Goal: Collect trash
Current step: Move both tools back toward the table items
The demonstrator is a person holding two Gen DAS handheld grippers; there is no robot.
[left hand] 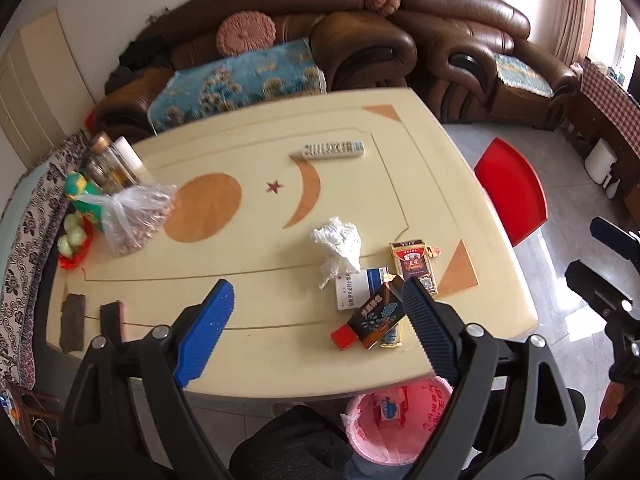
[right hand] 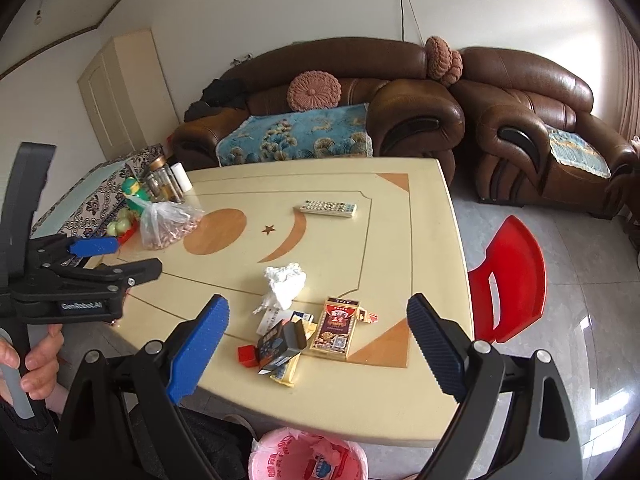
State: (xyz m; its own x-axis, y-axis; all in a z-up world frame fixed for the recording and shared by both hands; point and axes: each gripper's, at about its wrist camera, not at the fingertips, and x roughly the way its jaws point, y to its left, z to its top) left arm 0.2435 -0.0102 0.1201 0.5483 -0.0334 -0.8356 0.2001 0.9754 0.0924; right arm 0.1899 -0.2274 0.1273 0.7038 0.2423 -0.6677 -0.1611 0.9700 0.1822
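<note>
Left wrist: left gripper (left hand: 316,320) fingers spread wide over desk (left hand: 280,352), holding nothing. Crumpled tissue (left hand: 338,244) beside red carton (left hand: 412,266) and dark box (left hand: 376,316).

Right wrist: right gripper (right hand: 318,344) fingers spread, empty. Pink bin (right hand: 308,458) under desk edge, maybe some wrappers inside.

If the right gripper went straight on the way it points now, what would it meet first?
Probably the pile of boxes and wrappers on the table, the dark box on top first. The right gripper is open; depth is unclear.
</note>
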